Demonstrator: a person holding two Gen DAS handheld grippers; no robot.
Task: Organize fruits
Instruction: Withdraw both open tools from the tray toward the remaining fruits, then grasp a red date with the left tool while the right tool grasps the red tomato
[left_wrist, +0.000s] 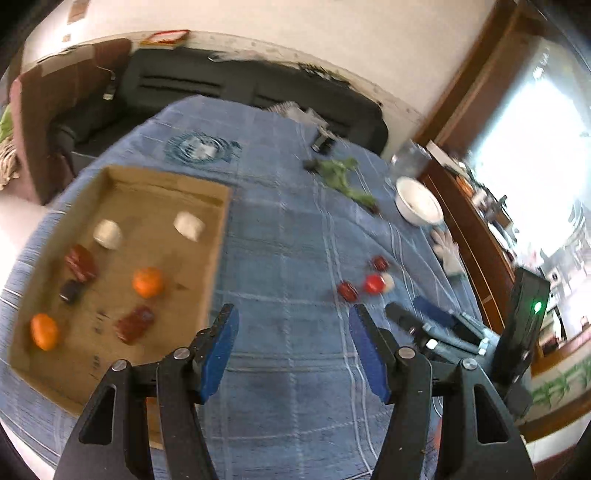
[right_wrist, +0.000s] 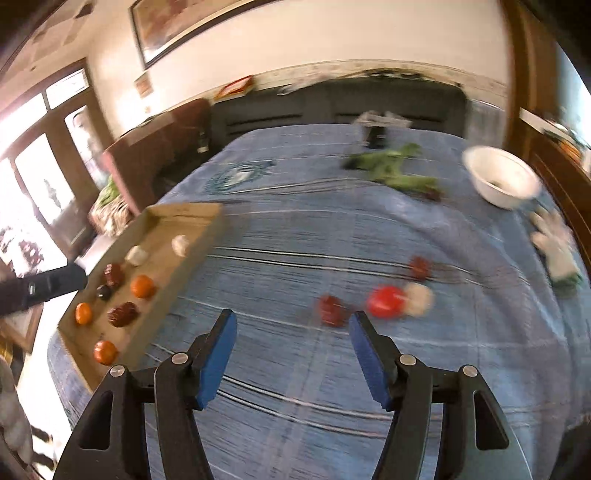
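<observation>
Right wrist: blurred red fruit (right_wrist: 386, 301) (round, glossy).

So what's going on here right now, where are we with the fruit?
Both grippers are open and empty above the blue cloth. The cardboard tray already holds oranges, dark red fruits and pale pieces. Four items remain loose on the cloth, including a red fruit, just beyond the right gripper. The left gripper hovers beside the tray.

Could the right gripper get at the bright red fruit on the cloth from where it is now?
Probably yes. The right gripper is open and empty, and the red fruit lies just ahead to its right, though a pale fruit touches its far side.
</observation>
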